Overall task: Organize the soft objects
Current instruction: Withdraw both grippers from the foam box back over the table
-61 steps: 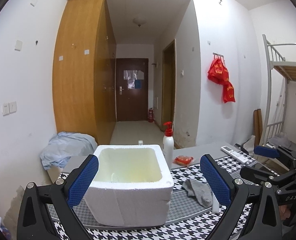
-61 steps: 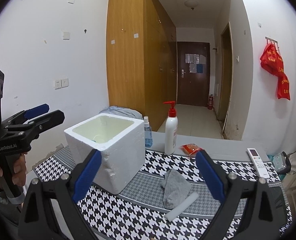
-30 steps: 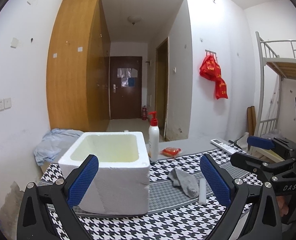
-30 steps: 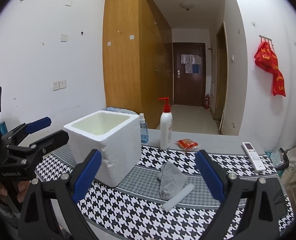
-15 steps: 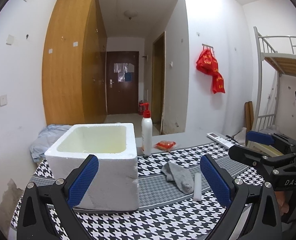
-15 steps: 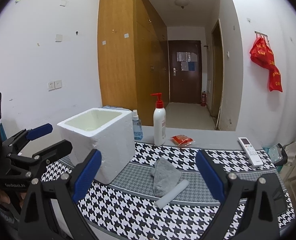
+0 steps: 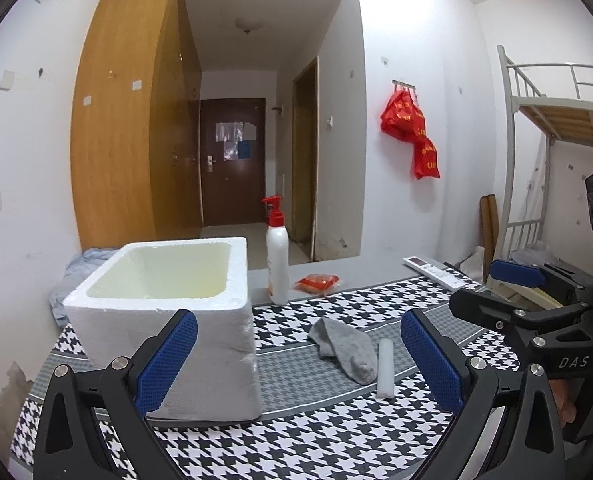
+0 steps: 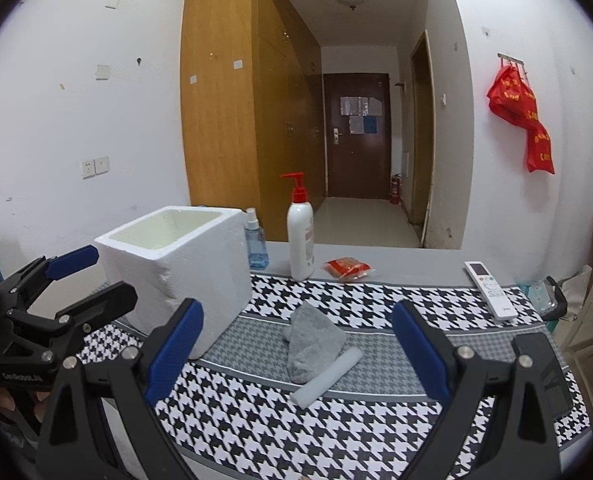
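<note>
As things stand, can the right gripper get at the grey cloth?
Probably yes: the right gripper has its jaws open, facing the grey cloth, with only bare mat between. The white foam stick lies against its near edge.

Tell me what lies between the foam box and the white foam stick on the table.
A crumpled grey sock lies between the foam box and the white foam stick, touching the stick; both wrist views show it.

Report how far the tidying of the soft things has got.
Nothing is done yet: the foam box looks empty. Nothing is in hand: the left gripper and right gripper are both open. The grey sock and white foam stick remain on the mat.
</note>
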`<action>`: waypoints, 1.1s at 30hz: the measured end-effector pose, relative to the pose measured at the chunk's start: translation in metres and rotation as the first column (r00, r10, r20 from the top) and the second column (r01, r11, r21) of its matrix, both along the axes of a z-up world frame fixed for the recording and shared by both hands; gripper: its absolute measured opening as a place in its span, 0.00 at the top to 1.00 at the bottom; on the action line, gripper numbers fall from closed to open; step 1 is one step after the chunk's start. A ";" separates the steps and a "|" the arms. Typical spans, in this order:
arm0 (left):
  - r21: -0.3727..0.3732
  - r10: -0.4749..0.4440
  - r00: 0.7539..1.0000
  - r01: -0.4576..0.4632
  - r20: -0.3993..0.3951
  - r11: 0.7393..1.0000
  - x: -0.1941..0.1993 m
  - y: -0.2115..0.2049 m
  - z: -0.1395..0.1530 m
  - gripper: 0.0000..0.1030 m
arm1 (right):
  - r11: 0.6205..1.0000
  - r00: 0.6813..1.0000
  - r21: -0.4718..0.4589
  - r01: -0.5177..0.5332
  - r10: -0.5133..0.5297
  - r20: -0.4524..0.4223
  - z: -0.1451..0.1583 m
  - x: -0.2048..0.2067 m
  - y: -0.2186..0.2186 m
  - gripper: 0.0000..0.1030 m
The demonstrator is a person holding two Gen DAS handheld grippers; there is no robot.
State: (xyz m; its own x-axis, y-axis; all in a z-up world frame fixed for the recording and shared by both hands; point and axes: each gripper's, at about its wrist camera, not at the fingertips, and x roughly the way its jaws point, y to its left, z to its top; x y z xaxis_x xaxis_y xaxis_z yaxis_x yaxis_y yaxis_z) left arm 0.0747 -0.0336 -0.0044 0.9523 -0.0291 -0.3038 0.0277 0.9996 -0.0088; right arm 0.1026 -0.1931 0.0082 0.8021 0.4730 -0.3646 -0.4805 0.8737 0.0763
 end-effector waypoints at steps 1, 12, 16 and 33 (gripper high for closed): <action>0.000 -0.006 1.000 0.006 -0.001 1.000 0.001 -0.001 -0.001 0.01 | 1.000 1.000 -0.003 0.005 -0.005 0.000 -0.001 0.000 -0.001 0.06; -0.006 -0.040 0.999 0.040 -0.004 0.999 0.009 -0.010 -0.006 0.01 | 0.999 0.999 -0.012 0.039 -0.039 -0.005 -0.008 0.001 -0.011 0.06; -0.003 -0.066 0.998 0.066 -0.018 0.998 0.016 -0.017 -0.009 0.01 | 0.998 0.998 -0.011 0.062 -0.062 -0.006 -0.010 0.001 -0.020 0.06; 0.033 -0.123 0.991 0.125 -0.055 0.992 0.045 -0.036 -0.015 0.01 | 0.994 0.992 0.008 0.112 -0.111 -0.053 -0.029 0.011 -0.044 0.06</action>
